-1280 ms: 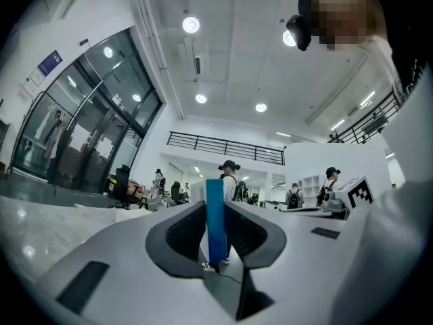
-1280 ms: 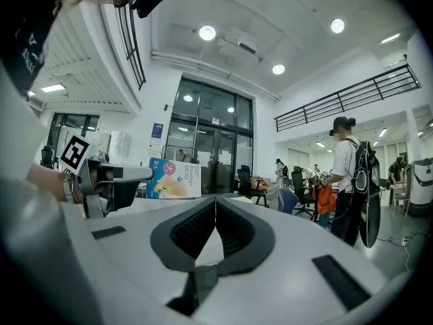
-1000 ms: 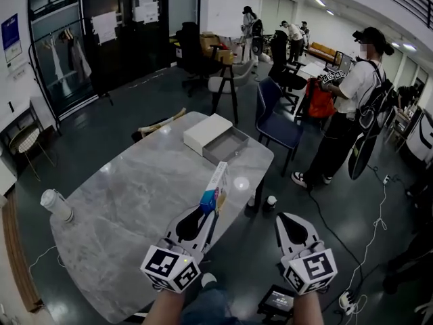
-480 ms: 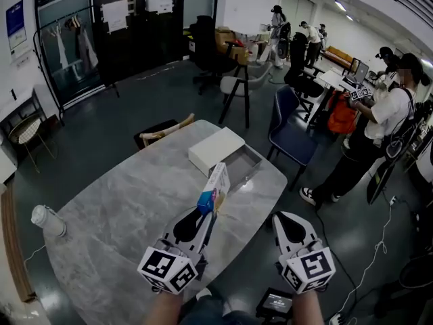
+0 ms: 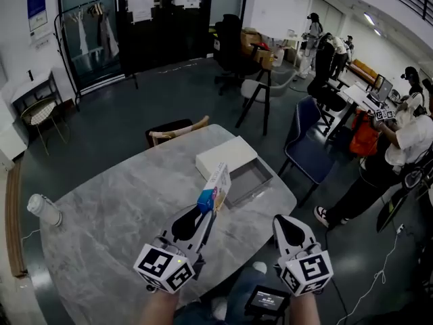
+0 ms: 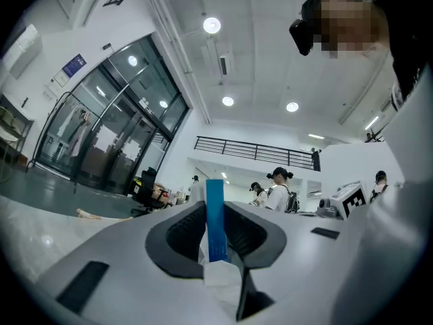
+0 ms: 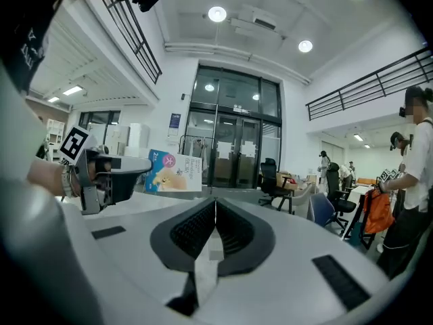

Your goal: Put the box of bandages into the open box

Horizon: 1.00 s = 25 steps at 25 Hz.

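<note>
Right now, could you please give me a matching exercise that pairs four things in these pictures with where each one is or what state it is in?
Things
1. bandage box
2. open box
3. white cup
4. right gripper

Places or states
A. jaws together, nothing between them
B. near the left edge of the table in the head view
C. clamped in the jaws of the left gripper
D. on the far part of the table, grey tray exposed

Pairs: 1-C, 2-D, 3-B, 4-A
</note>
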Motion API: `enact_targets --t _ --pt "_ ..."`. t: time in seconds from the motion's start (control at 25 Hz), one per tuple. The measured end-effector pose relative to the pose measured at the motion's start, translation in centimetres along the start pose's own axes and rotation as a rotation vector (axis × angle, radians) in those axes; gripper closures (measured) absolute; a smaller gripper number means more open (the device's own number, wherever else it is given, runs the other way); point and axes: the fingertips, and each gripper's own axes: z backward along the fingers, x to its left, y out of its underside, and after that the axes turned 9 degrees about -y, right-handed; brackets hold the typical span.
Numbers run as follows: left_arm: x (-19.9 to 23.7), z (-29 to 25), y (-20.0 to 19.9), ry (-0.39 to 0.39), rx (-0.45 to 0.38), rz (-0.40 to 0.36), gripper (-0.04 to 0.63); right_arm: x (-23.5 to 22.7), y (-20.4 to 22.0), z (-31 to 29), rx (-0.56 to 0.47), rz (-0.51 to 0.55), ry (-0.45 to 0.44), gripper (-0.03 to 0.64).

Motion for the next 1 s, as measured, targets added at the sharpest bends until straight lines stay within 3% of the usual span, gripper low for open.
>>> enact_targets --t 0.72,1.0 --pt "-0.8 -18.3 1.6 -0.281 -0.066 -0.094 0.505 -22.6 0.4 -10.6 -0.078 -0.073 -0.195 0.591" --pt "-1.2 -22.4 1.7 -0.41 -0.116 -0.064 0.505 -29.2 -0.2 -13.0 -0.09 -0.063 -0.271 0.591"
